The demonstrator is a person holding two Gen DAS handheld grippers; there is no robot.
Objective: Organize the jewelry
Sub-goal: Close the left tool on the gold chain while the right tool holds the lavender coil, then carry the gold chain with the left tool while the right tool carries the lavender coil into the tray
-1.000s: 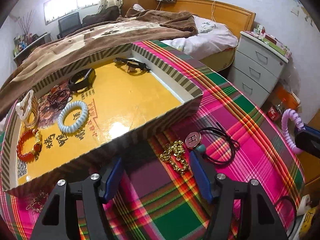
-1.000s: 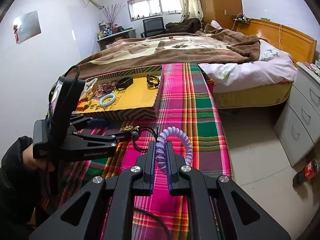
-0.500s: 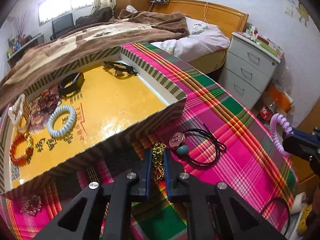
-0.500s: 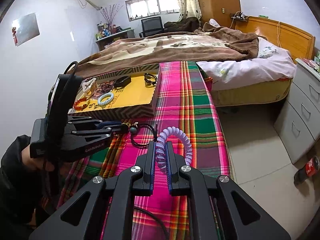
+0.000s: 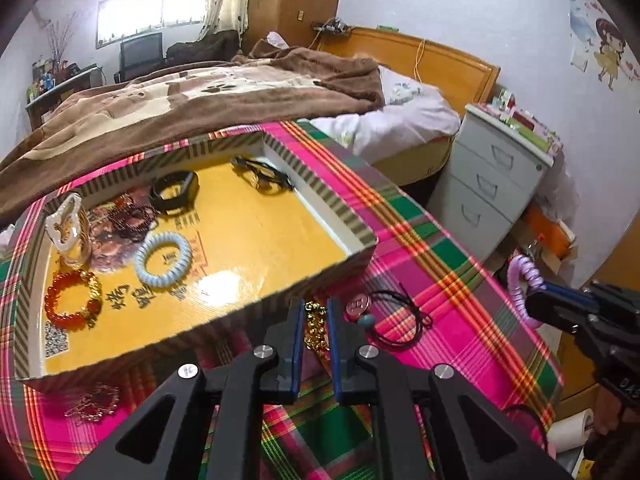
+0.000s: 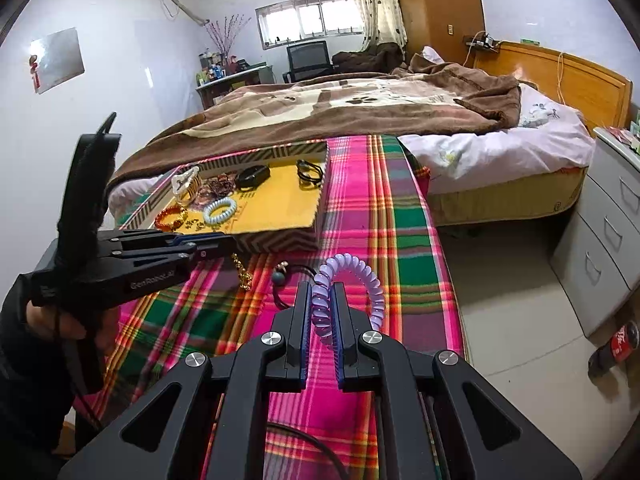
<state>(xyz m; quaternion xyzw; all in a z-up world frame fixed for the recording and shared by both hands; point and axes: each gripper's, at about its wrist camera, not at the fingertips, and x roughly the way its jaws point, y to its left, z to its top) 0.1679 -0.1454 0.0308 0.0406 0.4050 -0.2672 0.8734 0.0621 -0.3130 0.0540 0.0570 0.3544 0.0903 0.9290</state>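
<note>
My left gripper [image 5: 316,312] is shut on a gold chain bracelet [image 5: 316,328] and holds it lifted above the plaid cloth; in the right wrist view the chain [image 6: 242,272] hangs from its tips. My right gripper [image 6: 320,292] is shut on a purple spiral hair tie [image 6: 360,276], held in the air at the table's right side; the hair tie also shows in the left wrist view [image 5: 520,284]. A yellow-bottomed box tray [image 5: 340,220] holds a light blue spiral tie [image 5: 163,260], a red bead bracelet [image 5: 72,300], a black band [image 5: 174,192] and more.
A black cord necklace with a round pendant [image 5: 392,320] lies on the plaid cloth [image 5: 460,300] right of the chain. A thin chain piece [image 5: 94,402] lies front left of the tray. A bed stands behind, a grey drawer unit [image 5: 492,184] to the right.
My left gripper closed on the gold chain and lifted it off the cloth. My right gripper kept hold of the purple hair tie with little movement.
</note>
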